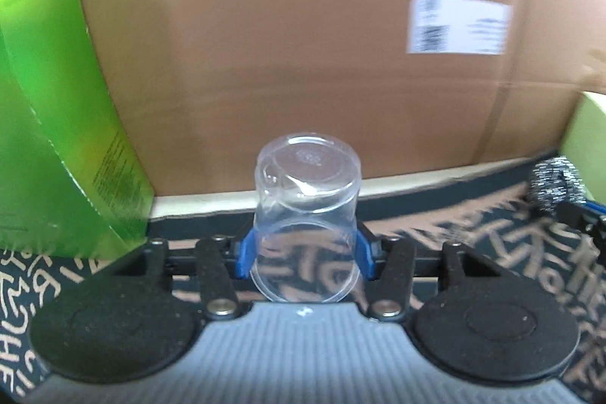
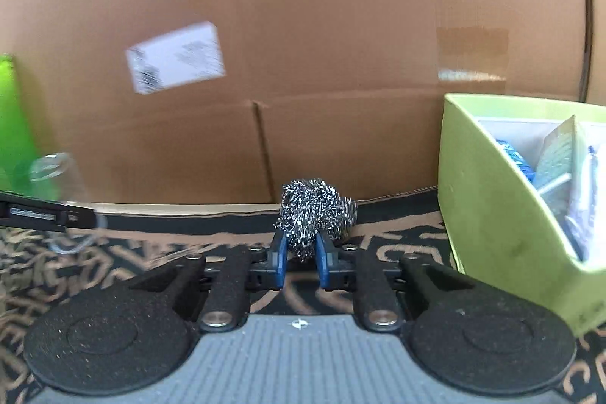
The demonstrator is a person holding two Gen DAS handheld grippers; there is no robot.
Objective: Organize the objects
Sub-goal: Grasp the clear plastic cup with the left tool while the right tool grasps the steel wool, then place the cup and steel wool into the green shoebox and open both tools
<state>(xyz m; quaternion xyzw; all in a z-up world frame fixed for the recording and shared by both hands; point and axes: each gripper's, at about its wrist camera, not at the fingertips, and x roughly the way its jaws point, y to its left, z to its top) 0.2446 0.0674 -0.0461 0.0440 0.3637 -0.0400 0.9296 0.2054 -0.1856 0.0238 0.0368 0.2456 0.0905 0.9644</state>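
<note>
Between each hand-held gripper's [image 1: 305, 254] [image 2: 299, 254] blue fingers: clear cup [image 1: 306, 222], steel scourer [image 2: 316, 214].

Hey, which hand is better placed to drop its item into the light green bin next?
Right, probably. The right gripper holds the steel wool scrubber, and the light green bin stands just to its right. The left gripper holds the clear plastic cup farther left, by the green box.

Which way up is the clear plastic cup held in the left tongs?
Upside down: the clear plastic cup has its flat closed base on top and its open rim at the bottom, gripped between the left tongs.
</note>
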